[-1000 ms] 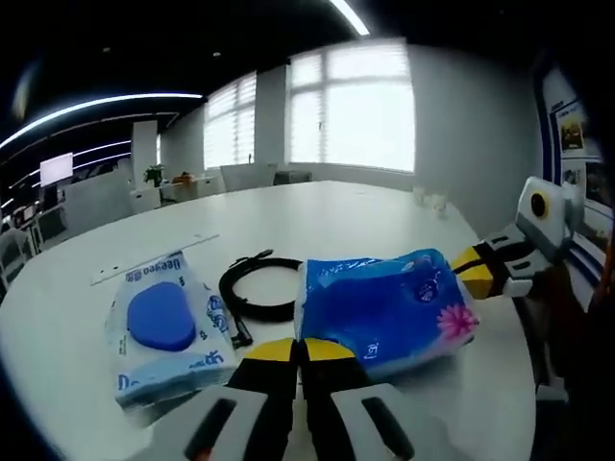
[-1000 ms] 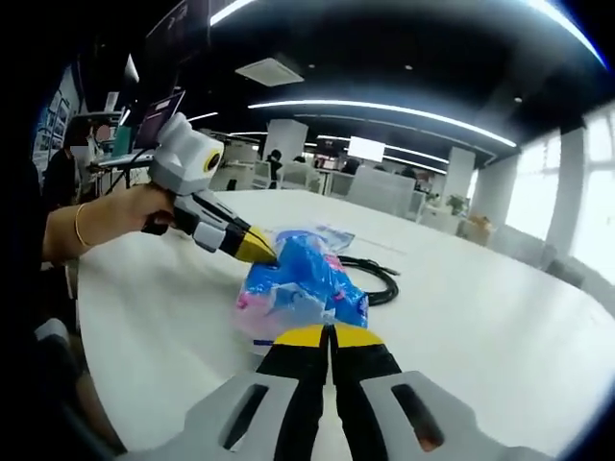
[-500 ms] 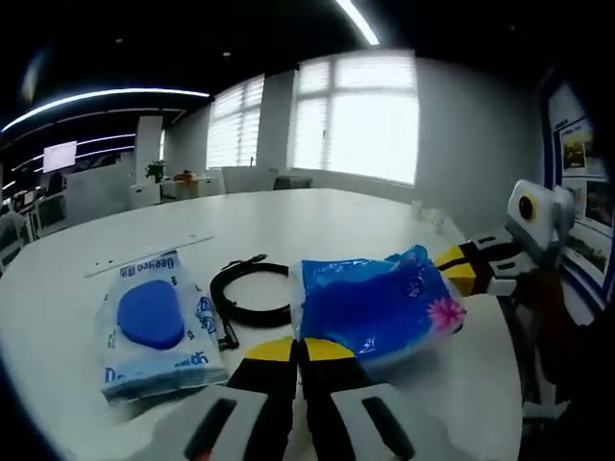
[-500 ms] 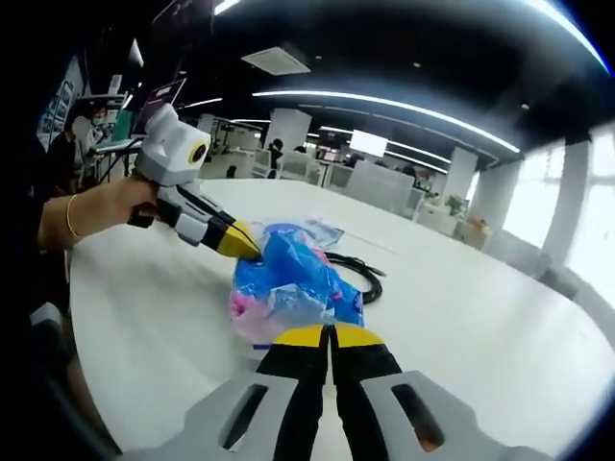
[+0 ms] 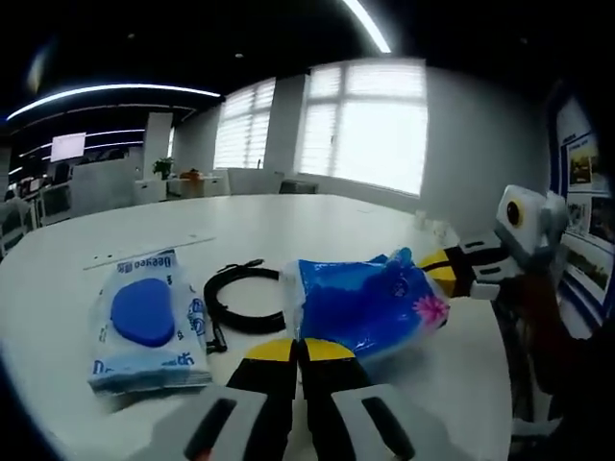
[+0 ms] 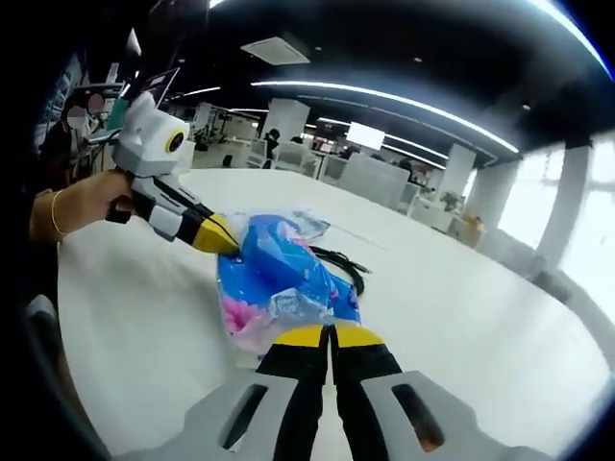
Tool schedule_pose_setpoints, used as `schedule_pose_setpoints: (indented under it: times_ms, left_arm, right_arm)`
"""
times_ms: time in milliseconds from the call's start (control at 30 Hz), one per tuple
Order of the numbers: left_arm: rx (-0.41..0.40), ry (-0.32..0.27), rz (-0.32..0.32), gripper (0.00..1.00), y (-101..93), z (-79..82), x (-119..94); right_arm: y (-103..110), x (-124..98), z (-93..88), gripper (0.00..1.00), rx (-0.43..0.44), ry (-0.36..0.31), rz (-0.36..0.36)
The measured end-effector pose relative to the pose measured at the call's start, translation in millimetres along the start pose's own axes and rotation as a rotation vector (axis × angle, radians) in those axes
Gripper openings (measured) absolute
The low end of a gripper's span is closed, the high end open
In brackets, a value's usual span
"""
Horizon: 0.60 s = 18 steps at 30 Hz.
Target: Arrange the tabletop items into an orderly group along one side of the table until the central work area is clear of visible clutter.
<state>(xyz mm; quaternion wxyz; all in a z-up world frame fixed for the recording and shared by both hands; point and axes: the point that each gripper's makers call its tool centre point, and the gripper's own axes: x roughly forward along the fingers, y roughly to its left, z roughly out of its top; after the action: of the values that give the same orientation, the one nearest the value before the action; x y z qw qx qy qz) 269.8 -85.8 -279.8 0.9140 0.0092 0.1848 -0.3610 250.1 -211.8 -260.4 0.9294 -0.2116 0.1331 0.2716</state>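
A big open-plan office with bright windows surrounds a white oval table. On it lies a blue tissue pack, pressed between two yellow tips: the left hand-held gripper has its jaws together against one end, and the right hand-held gripper, jaws likewise closed and holding nothing, meets the other end. Just beside the pack lies a coiled black cable, then a wet-wipes packet.
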Motion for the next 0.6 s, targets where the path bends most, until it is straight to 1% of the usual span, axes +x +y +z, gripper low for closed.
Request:
schedule_pose_setpoints:
  times_ms: [67,200,367,467,600]
  left_arm:
    - [0.001,0.004,-0.003,0.0,-3.1,-0.9,1]
    - [-0.007,0.004,0.002,0.0,-4.0,-1.0,0]
    - [-0.023,-0.001,0.004,0.0,-5.2,0.3,0]
    - [-0.038,0.004,0.009,0.0,-6.9,-1.5,0]
    - [-0.072,0.008,0.005,0.0,-10.9,-4.6,3]
  right_arm:
    - [-3,2,-0.8,0.0,-0.016,0.014,0.0]
    - [-6,3,-1.0,0.0,-0.003,0.014,0.021]
    - [-10,4,-2.6,0.0,-0.01,0.019,0.048]
    - [-12,6,-2.9,0.0,-0.039,0.024,0.079]
    - [-17,8,-3.0,0.0,-0.064,0.032,0.098]
